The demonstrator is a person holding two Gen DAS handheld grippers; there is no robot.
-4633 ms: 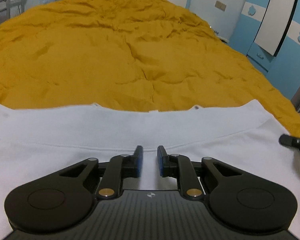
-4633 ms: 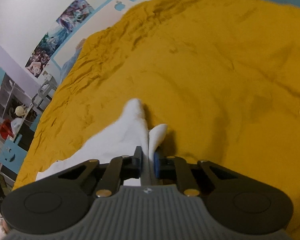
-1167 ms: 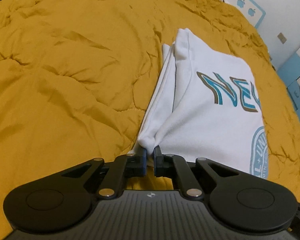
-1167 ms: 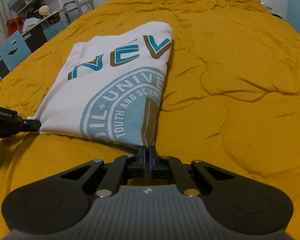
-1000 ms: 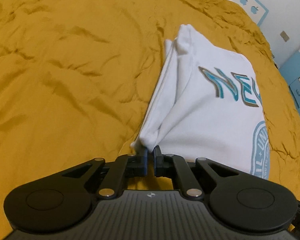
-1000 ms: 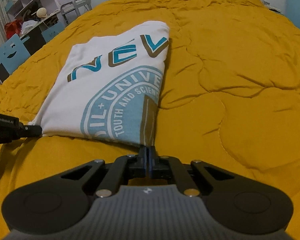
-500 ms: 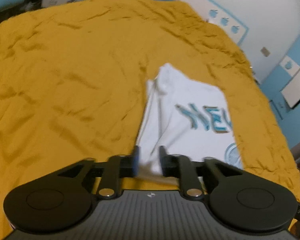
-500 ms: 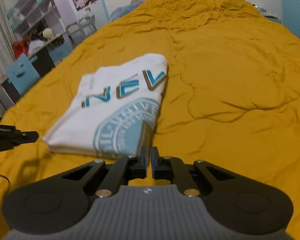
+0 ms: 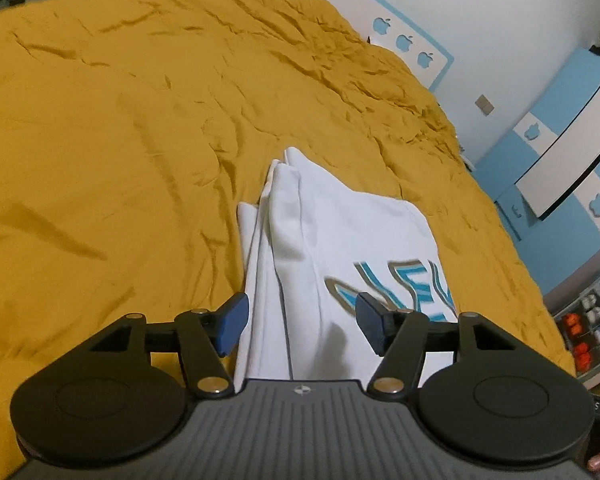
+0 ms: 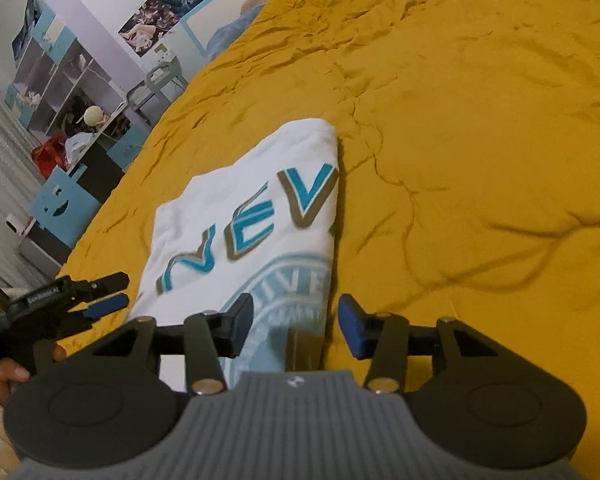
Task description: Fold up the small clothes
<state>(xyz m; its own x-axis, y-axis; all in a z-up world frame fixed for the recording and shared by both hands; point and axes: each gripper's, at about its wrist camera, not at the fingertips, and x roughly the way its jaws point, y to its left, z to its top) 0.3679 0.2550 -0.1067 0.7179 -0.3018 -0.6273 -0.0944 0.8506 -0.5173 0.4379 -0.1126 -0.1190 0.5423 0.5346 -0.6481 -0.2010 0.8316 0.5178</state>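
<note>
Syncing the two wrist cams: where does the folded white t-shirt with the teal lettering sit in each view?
Left wrist: folded white t-shirt with teal lettering, lower centre, running under the open left claw.
Right wrist: same shirt, centre-left, near end under the open right claw.
Shared landmark: the teal letters, plus the mustard-yellow quilted bedspread under the shirt.

Folded white shirt, seemingly flat

Folded T-shirt lies on the bedspread, lower centre of frame. Left gripper sits at its left edge, right gripper over its near corner; shelving upper left.
</note>
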